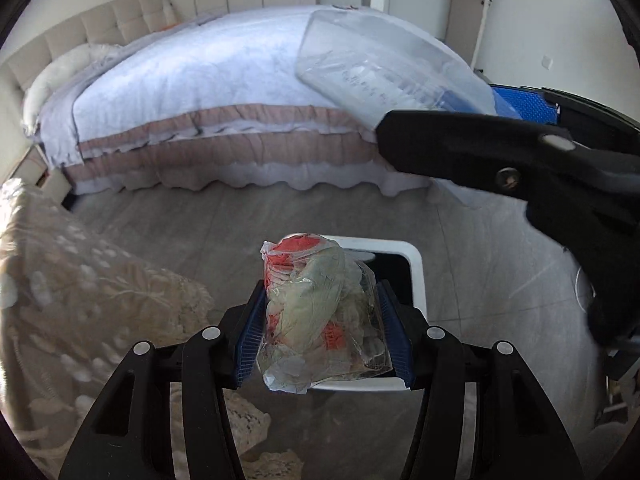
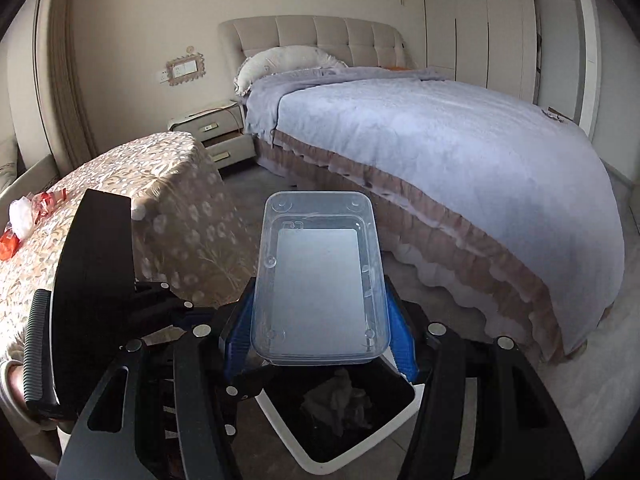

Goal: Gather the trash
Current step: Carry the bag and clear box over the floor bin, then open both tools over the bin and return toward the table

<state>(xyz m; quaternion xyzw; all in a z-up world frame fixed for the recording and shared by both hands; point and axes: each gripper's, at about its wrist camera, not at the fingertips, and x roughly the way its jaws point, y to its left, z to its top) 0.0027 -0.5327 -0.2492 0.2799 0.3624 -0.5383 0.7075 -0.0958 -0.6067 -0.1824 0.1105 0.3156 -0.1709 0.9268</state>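
Observation:
My left gripper [image 1: 322, 336] is shut on a crumpled clear plastic bag [image 1: 320, 312] with red and pale scraps inside, held above a white trash bin [image 1: 416, 276] with a black liner. My right gripper [image 2: 320, 320] is shut on an empty clear plastic container [image 2: 320, 280], held over the same bin [image 2: 280, 436], which has crumpled trash [image 2: 340, 400] inside. The right gripper and the container [image 1: 380, 76] also show at the upper right of the left wrist view. The left gripper body [image 2: 96, 280] shows at the left of the right wrist view.
A bed [image 2: 440, 140] with a pale blue cover stands behind the bin. A table with a floral lace cloth [image 2: 120, 184] is at the left, with white and red trash pieces [image 2: 24, 216] on it. A nightstand [image 2: 212, 128] stands by the bed. The floor is grey tile [image 1: 240, 224].

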